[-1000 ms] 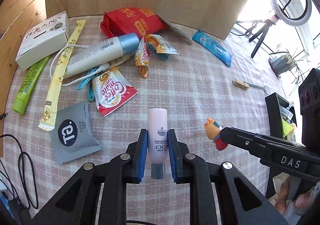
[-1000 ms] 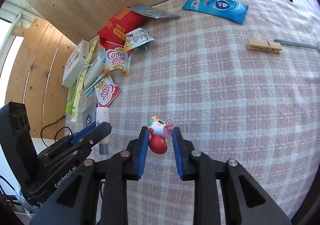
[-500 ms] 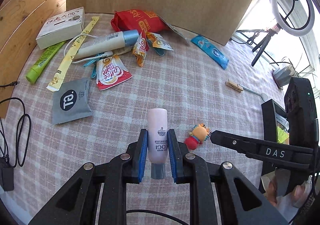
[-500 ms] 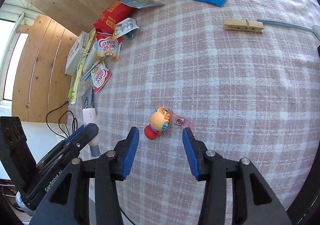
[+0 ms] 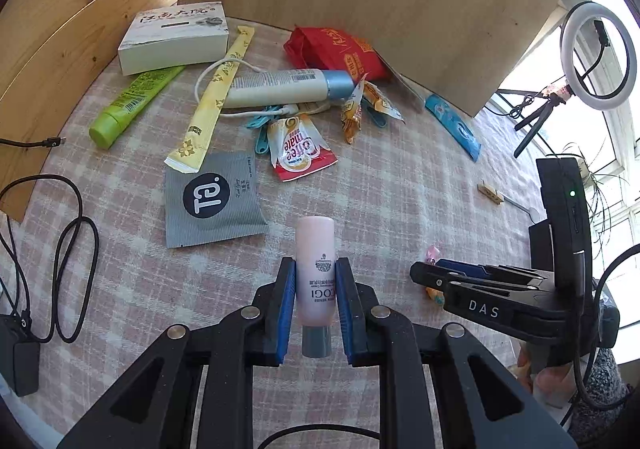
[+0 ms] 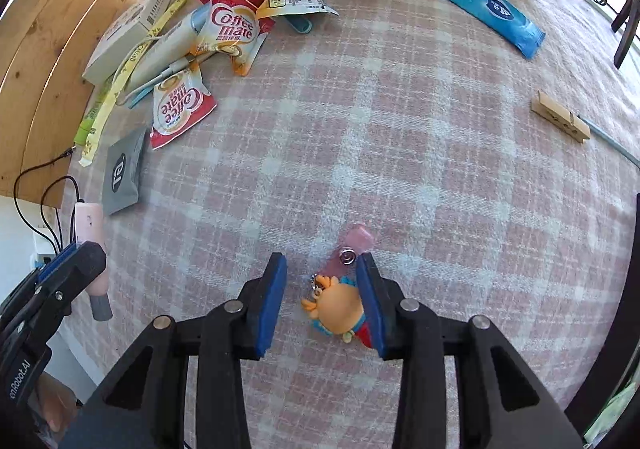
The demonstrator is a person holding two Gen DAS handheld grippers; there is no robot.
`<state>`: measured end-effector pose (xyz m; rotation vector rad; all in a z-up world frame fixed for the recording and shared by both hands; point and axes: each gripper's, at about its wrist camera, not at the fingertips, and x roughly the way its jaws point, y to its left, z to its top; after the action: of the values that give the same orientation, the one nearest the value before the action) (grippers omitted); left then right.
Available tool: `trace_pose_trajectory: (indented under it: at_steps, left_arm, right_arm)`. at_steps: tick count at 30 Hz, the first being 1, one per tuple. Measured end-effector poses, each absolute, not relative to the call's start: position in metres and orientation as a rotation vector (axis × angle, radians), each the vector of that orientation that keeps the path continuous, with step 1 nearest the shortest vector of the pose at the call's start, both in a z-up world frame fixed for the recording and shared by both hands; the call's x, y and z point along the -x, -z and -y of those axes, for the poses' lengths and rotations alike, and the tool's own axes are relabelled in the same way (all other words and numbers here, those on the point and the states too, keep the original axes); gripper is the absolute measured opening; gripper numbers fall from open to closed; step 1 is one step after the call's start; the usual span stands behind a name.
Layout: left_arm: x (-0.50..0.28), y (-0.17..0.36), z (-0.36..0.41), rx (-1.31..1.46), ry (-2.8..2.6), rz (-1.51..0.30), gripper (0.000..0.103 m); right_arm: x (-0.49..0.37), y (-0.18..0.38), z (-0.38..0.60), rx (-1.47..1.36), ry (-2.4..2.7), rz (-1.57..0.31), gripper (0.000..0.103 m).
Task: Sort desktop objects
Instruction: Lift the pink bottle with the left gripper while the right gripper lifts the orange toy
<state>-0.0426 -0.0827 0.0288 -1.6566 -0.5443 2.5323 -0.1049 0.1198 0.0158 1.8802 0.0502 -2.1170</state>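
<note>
My left gripper (image 5: 315, 265) is shut on a pink tube (image 5: 316, 245) with a grey cap and holds it above the checked cloth; the tube (image 6: 90, 225) also shows at the left edge of the right wrist view. A small orange-headed toy keychain (image 6: 336, 305) with a pink tag (image 6: 358, 237) lies on the cloth. My right gripper (image 6: 321, 261) stands over it, jaws closing. The toy lies against the right pad (image 6: 370, 305), and a gap remains at the left pad. In the left wrist view the right gripper (image 5: 424, 273) hides most of the toy.
At the back left lies a pile: white box (image 5: 176, 35), green tube (image 5: 132, 101), yellow stick sachet (image 5: 212, 101), white bottle (image 5: 284, 87), red snack bag (image 5: 336, 49), Coffee mate sachets (image 5: 298, 147), grey sachet (image 5: 212, 197). A blue packet (image 6: 480, 7) and a wooden clothespin (image 6: 560, 121) lie right. Cables (image 5: 68, 249) trail left.
The right gripper let go of the toy, opened wide, then came down around it and narrowed again. The left gripper shifted sideways, still holding the pink tube.
</note>
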Motion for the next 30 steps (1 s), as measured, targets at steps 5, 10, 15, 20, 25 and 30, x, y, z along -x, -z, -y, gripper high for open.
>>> trace_pose_trajectory:
  at_steps: [5, 10, 15, 20, 25, 30]
  left_arm:
    - [0.042, -0.028, 0.079, 1.639, -2.504, 0.526, 0.019]
    - [0.038, -0.035, 0.082, 1.631, -2.516, 0.52, 0.019]
    - [0.028, -0.031, 0.083, 1.658, -2.527, 0.51, 0.019]
    - [0.008, -0.028, 0.083, 1.675, -2.551, 0.585, 0.019]
    - [-0.014, -0.03, 0.083, 1.698, -2.619, 0.65, 0.019]
    - [-0.037, -0.038, 0.057, 1.738, -2.651, 0.646, 0.019]
  right_arm:
    - [0.091, -0.021, -0.129, -1.849, 2.071, 0.036, 0.037]
    - [0.069, -0.036, -0.126, -1.739, 2.033, -0.062, 0.055]
    - [0.051, -0.03, -0.116, -1.716, 2.012, -0.354, 0.055]
    - [0.048, -0.016, -0.105, -1.712, 2.025, -0.529, 0.054]
    - [0.048, -0.023, -0.105, -1.658, 2.048, -0.493, 0.031]
    - [0.036, -0.041, -0.121, -1.62, 2.001, -0.337, 0.031]
